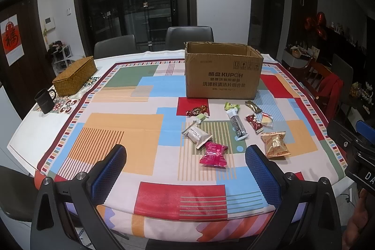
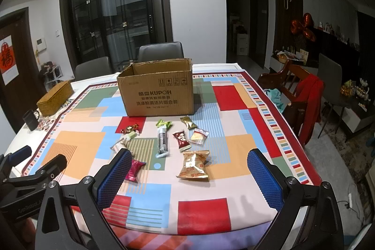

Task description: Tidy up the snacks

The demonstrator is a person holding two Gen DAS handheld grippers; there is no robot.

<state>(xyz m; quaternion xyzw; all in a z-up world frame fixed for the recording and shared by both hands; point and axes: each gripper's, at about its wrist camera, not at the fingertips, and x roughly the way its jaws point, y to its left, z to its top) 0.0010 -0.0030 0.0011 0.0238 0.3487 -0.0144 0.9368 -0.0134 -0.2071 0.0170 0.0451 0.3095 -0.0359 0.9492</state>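
Interior of the cardboard box (image 1: 222, 73) is hidden behind its front wall. In the right wrist view, a blue finger pad (image 2: 114, 176) covers part of the pink snack packet (image 2: 134, 170). Small print on the wrappers is illegible. Picture edges cut off the desk's (image 1: 145, 132) near corners.

A table (image 1: 58, 123) under a colourful patterned cloth (image 1: 131, 132) held an open cardboard box (image 1: 222, 76), scattered snack packets (image 1: 275, 144), a wicker box (image 1: 75, 79) and a dark mug (image 1: 44, 101).

A woven basket (image 1: 75, 76) with its lid on sits far ahead and left of the tongs, at the tabletop's (image 1: 58, 121) edge. Just nearer stands a black mug (image 1: 45, 100). Two grey chairs (image 1: 189, 35) stand beyond. A red garment (image 2: 310, 100) drapes a wooden chair (image 2: 289, 79) to the right.
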